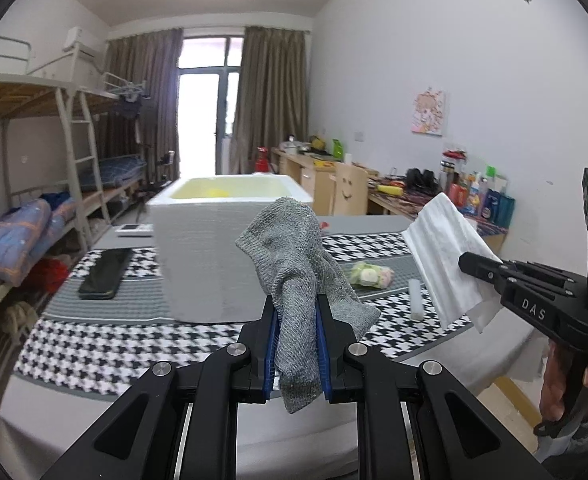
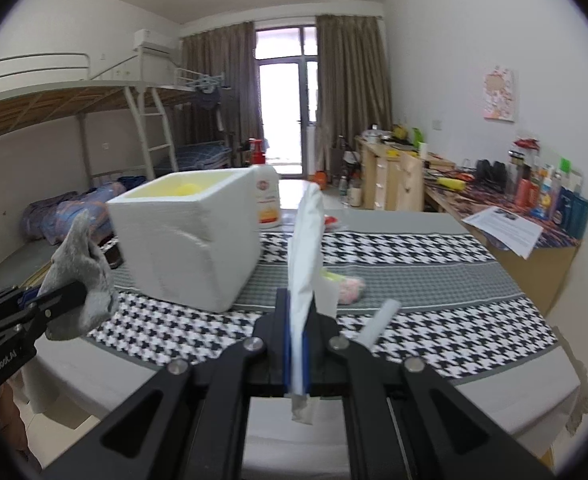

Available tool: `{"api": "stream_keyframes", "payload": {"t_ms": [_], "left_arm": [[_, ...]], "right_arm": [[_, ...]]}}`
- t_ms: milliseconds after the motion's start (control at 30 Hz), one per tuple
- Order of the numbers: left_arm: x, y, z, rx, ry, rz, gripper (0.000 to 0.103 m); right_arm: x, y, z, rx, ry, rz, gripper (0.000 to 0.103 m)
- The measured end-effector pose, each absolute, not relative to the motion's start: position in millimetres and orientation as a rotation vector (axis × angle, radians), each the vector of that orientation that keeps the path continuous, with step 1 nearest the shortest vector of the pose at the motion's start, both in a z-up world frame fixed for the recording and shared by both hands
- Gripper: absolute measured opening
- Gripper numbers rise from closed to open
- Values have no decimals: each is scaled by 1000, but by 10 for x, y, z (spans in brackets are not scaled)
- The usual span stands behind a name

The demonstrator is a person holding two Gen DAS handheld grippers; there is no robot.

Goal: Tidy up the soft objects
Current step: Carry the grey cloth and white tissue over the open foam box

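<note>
My left gripper (image 1: 295,304) is shut on a grey knitted sock (image 1: 290,248), which stands up between the blue pads and droops below them. The same sock (image 2: 80,264) shows at the left edge of the right wrist view. My right gripper (image 2: 297,300) is shut on a white cloth (image 2: 305,248) held upright; in the left wrist view that white cloth (image 1: 445,256) hangs at the right from the right gripper (image 1: 469,266). A white foam box (image 1: 214,240) with a yellowish inside stands on the table ahead of both; the foam box (image 2: 190,236) is open at the top.
The table carries a houndstooth cloth (image 1: 106,344). On it lie a black phone (image 1: 106,274), a wrapped packet (image 1: 369,276) and a white stick (image 2: 379,320). A bottle (image 2: 268,196) stands behind the box. Bunk beds (image 1: 34,160) are left, a cluttered desk (image 2: 513,200) right.
</note>
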State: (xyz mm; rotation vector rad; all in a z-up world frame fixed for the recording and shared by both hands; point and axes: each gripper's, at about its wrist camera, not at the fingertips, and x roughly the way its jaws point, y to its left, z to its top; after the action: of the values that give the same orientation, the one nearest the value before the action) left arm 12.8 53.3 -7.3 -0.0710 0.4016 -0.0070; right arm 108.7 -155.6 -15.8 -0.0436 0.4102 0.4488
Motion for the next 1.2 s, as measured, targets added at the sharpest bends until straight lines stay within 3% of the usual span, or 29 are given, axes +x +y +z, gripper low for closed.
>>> {"api": "stream_keyframes", "payload": {"t_ms": [467, 1200], "left_arm": [[-302, 935, -29, -82, 357, 144, 18], [-300, 868, 44, -69, 326, 144, 18]], "right_arm": [[817, -956, -196, -88, 368, 626, 7], [743, -997, -201, -83, 339, 637, 7]]}}
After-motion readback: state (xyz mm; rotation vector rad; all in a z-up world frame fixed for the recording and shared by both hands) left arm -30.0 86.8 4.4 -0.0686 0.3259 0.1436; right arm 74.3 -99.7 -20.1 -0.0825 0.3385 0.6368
